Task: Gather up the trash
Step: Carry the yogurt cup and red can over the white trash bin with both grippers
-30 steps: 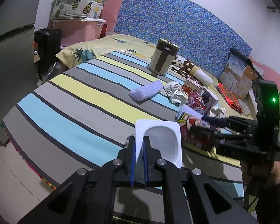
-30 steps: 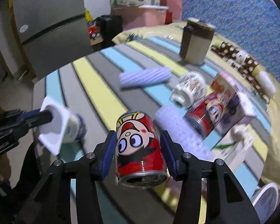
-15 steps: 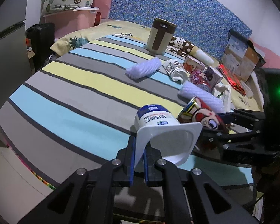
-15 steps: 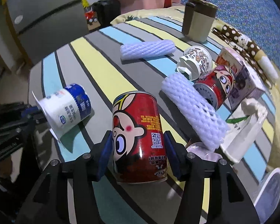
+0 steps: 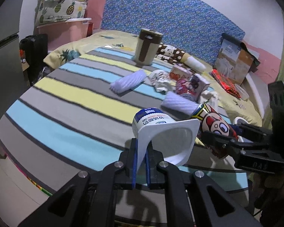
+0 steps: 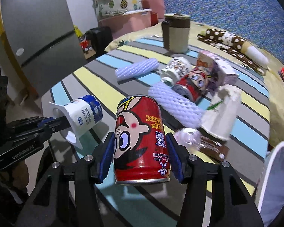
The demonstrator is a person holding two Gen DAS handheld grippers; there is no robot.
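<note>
Red cartoon can (image 6: 140,141) sitting clamped in right gripper (image 6: 140,160); left gripper (image 5: 141,162) pinching white yogurt cup (image 5: 161,132) rim, cup at can's nine o'clock.

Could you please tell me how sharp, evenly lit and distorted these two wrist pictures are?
Left wrist view: strong fisheye bending with dark corners; the white plastic yogurt cup is sharp, the striped tablecloth slightly smeared. Right wrist view: same bending; the red cartoon drink can is crisp, while the crumpled white paper cup looks blurred.

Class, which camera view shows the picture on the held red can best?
The right wrist view: the red can fills the centre between the right tongs, cartoon face clear. The left wrist view shows the can at the side, partly hidden by the yogurt cup.
</note>
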